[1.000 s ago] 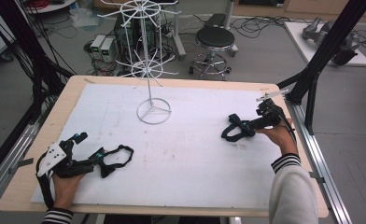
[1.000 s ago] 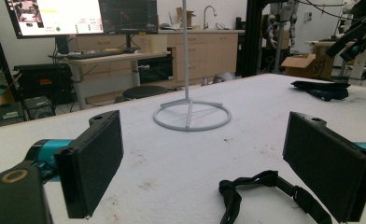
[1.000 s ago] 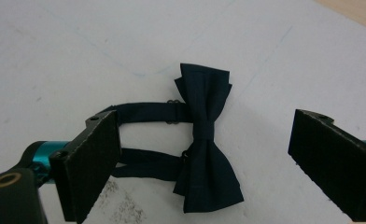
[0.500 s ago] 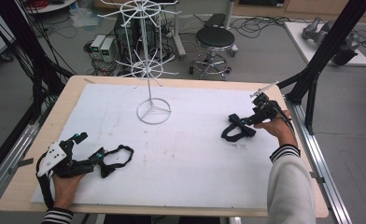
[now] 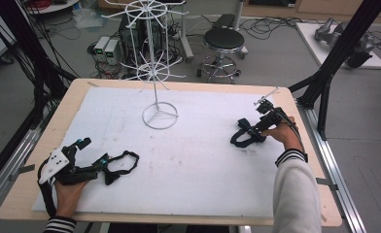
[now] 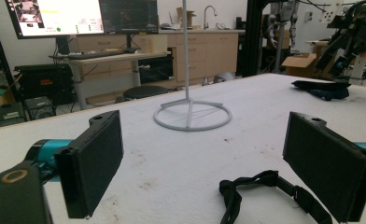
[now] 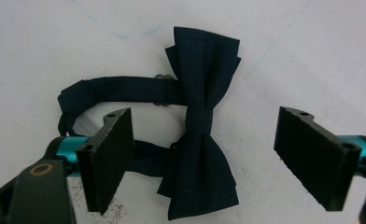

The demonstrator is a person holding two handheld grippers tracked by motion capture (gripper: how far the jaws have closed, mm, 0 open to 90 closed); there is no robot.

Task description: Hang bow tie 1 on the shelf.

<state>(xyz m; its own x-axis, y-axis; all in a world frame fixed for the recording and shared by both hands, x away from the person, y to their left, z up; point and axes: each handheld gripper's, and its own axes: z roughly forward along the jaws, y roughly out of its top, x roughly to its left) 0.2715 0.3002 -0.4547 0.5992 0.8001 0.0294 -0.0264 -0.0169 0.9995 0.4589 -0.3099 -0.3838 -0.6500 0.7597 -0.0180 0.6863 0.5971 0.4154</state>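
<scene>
Hovering over a dark navy bow tie [image 7: 200, 126], the right tool [image 7: 204, 158] has its flat, black, rough-faced jaws standing wide on either side of the pleated fabric bow; they have just been closing in, and neither pad touches the cloth. The tie's band curls in a loop to one side, with a small metal clasp on it. It lies on the white, scuffed table [image 5: 198, 160] near the right edge. The left tool [image 6: 204, 163] rests on the table with its jaws wide apart and nothing between them, a second black bow tie [image 6: 265, 186] just ahead. Farther off stands a white wire rack [image 5: 154, 73] on a ring-shaped base.
</scene>
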